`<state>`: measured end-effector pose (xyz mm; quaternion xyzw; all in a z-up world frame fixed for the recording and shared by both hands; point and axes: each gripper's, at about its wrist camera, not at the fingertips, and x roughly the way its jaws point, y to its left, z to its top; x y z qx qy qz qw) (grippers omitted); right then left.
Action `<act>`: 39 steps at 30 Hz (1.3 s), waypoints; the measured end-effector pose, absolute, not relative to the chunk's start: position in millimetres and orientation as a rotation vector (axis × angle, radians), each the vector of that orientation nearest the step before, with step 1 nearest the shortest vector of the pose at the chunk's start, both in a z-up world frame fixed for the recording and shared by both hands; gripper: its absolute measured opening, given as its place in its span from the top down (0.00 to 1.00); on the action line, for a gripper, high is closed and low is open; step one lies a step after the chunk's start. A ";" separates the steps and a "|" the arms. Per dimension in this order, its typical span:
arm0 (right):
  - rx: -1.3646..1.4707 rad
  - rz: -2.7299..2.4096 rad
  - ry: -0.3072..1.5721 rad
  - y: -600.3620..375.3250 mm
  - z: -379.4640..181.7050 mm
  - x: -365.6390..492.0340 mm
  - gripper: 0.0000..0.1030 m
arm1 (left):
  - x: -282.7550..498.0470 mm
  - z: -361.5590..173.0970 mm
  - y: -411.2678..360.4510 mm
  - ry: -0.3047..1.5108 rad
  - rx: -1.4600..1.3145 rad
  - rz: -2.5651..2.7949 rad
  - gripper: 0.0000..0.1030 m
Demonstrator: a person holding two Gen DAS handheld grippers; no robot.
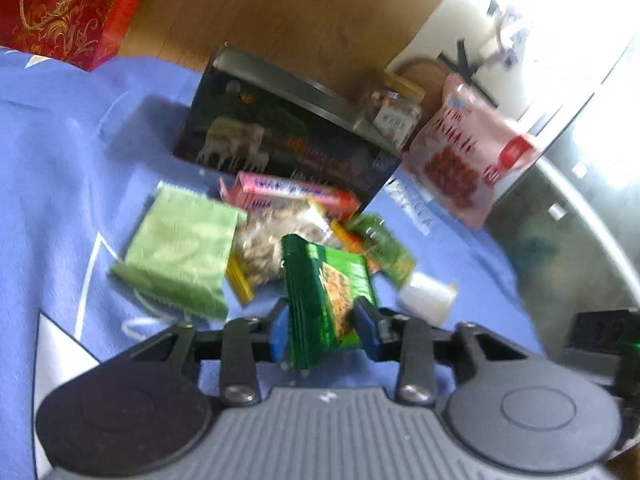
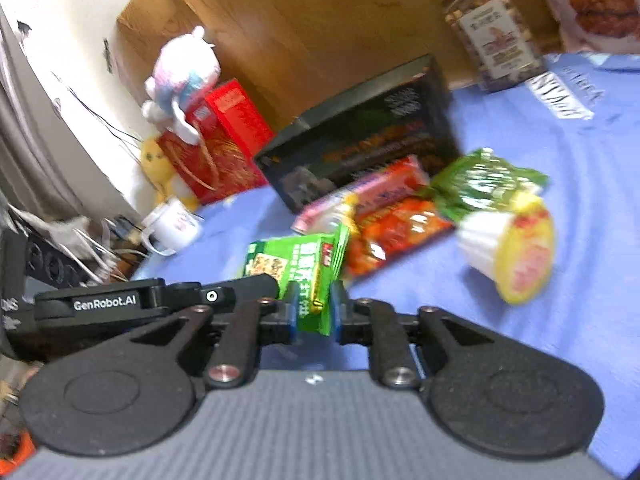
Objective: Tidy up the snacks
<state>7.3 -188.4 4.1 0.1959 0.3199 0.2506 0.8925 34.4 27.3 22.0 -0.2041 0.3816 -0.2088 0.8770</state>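
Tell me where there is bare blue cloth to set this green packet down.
Bare blue cloth lies left of the pale green bag and black box. More lies right of the white cup, below the jar. The pile before the box is crowded. Both grippers pinch the green packet.

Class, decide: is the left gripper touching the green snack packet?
Touching. The left wrist view shows the left gripper with both blue pads pressed against the green snack packet.

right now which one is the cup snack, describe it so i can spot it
Start at the big dark box on the blue cloth. In front of it, at the right end of the heap of packets, lies the cup: white ribbed sides, yellow-and-red lid, tipped on its side, the only round tub.
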 end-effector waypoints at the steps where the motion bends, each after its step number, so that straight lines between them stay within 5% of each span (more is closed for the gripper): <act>1: 0.393 0.503 0.642 -192.4 4.9 1.9 0.75 | 33.7 19.4 24.8 0.804 -0.401 -0.410 0.66; 7: 0.331 0.336 0.505 -232.0 11.8 -23.4 0.74 | 17.3 39.9 39.7 0.741 -0.395 -0.380 0.63; 11: 0.310 0.282 0.480 -250.7 9.4 -27.0 0.64 | 17.3 60.4 34.3 0.706 -0.437 -0.448 0.62; 19: 0.171 0.320 0.524 -246.9 2.1 -4.9 0.43 | 44.3 58.2 -45.6 0.776 -0.315 -0.612 0.33; 22: 0.101 0.339 0.561 -242.8 -3.4 6.1 0.43 | 47.1 57.0 -68.3 0.772 -0.257 -0.643 0.22; 25: 0.079 0.363 0.578 -240.4 -9.0 13.3 0.43 | 50.0 54.0 -90.0 0.769 -0.167 -0.667 0.34; 27: 0.075 0.377 0.575 -238.4 -8.9 15.9 0.54 | 57.1 46.0 -101.3 0.798 -0.123 -0.669 0.61; 30: 0.053 0.359 0.571 -234.5 -8.3 16.7 0.55 | 68.0 35.3 -100.5 0.807 -0.117 -0.622 0.72; 39: 0.084 0.366 0.482 -219.5 14.0 18.7 0.56 | 67.3 66.5 -74.3 0.748 -0.164 -0.614 0.74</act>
